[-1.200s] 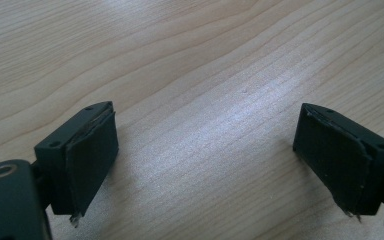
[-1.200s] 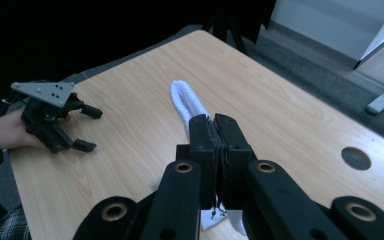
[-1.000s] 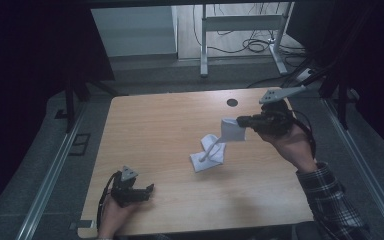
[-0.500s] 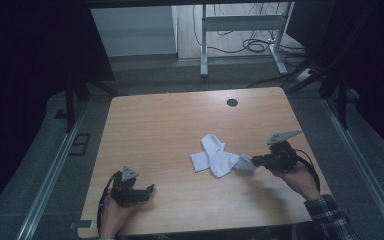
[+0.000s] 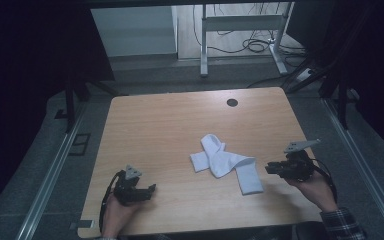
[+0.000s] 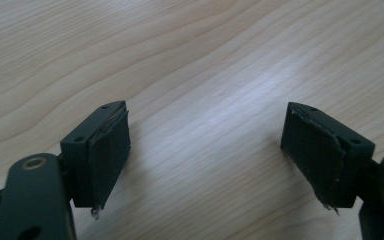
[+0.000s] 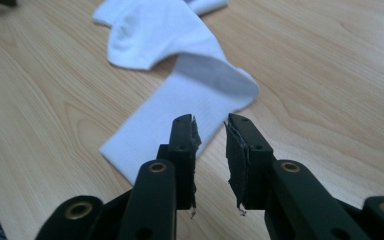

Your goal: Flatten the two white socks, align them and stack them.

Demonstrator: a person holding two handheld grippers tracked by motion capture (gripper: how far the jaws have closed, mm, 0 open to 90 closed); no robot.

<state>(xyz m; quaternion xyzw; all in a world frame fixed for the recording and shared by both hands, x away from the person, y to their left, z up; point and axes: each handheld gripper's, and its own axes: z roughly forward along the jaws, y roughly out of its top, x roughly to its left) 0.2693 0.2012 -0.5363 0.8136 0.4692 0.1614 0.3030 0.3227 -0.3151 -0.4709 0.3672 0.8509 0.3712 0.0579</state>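
The left tool [image 5: 139, 189] was seen at the lower left of the high view, held in a hand [image 5: 114, 212] low over the wooden surface [image 5: 155, 125]; in the left gripper view its jaws were spread wide with nothing between them but bare wood; the right tool [image 5: 275, 169] was seen at the lower right, its jaws parted by a narrow gap and gripping nothing, their tips just short of the white sock [image 7: 180, 100]; the sock [image 5: 227, 162] was laid crumpled at centre frame, its long axis run from upper left to lower right, its flat end pointed toward the bottom edge.
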